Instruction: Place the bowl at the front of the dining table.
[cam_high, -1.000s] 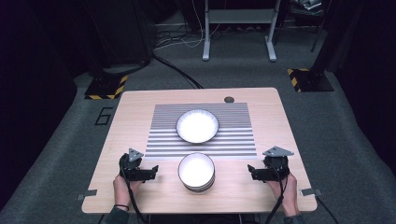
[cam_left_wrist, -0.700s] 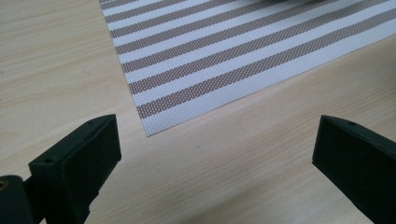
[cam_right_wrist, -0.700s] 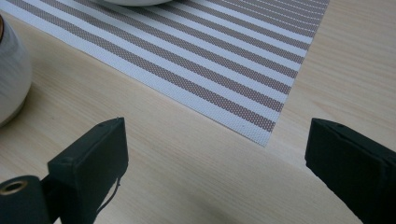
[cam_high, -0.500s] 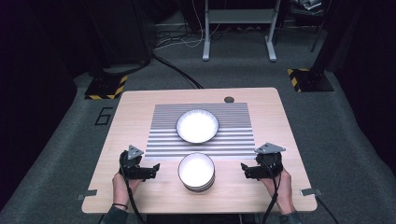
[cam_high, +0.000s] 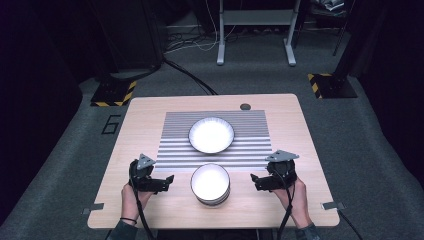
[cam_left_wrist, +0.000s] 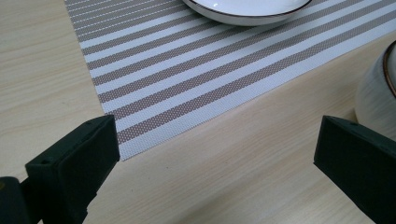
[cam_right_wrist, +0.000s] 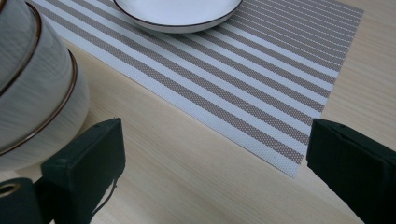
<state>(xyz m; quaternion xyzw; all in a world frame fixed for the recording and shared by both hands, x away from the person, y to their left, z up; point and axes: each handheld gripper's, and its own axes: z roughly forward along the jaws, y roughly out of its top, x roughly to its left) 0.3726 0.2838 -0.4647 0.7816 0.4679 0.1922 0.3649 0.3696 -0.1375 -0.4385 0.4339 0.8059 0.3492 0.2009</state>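
Stacked white ceramic bowls (cam_high: 210, 184) sit at the desk's (cam_high: 150, 120) front edge between the wide-open left gripper (cam_high: 167, 180) and wide-open right gripper (cam_high: 254, 180).

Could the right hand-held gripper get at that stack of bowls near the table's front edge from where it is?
Probably yes. The right hand-held gripper is open and points at the stack of bowls, with only bare table between them.

Grey carpet (cam_high: 380, 150), metal stand (cam_high: 255, 30), 2 hazard-striped bases (cam_high: 114, 93).
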